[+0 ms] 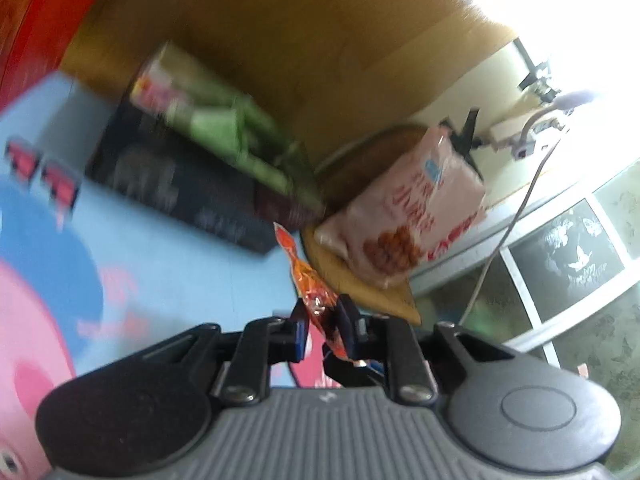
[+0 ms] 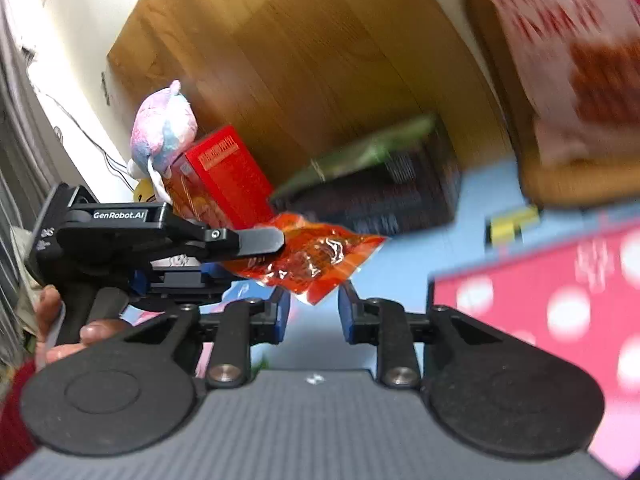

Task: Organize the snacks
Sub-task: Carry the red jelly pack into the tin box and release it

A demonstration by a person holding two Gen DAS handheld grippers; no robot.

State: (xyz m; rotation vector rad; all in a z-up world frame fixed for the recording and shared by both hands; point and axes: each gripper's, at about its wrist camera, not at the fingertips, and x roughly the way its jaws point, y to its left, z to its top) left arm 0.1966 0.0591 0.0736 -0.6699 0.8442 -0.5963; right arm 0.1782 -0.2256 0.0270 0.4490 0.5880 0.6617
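Spreading under everything: a pale blue cartoon-printed mat (image 1: pixel 168 248) with a pink pig figure, the landmark for the rest.

Behind the mat, a tall wooden cabinet panel (image 2: pixel 304 64), brown and grained.

At the mat's right edge in the right wrist view, a pink box with white dots (image 2: pixel 552 304).

At the far side of the mat, against the wood panel, a flat black rectangular box (image 1: pixel 176 188); on top of it, a blurred green-and-white snack packet (image 1: pixel 216 120).

Just off the mat's far right corner in the left wrist view, a round wooden tray (image 1: pixel 360 280), carrying a pale pink plastic snack bag with red lettering (image 1: pixel 412 216) that lies tilted on it.

At the mat's far left side in the right wrist view, an upright red cardboard carton (image 2: pixel 228 176), with a pink-and-blue plush toy (image 2: pixel 164 128) touching its top.

Above the mat, off its surface: a small crinkled orange-red foil snack sachet (image 2: pixel 316 260), pinched at one end by the left claw (image 1: pixel 322 320), fingers narrowed onto the foil.

Just below the sachet in the right wrist view, the right claw (image 2: pixel 314 312), fingers parted with a moderate gap, gripping nothing; sachet's lower corner in front of that gap, contact impossible to tell.
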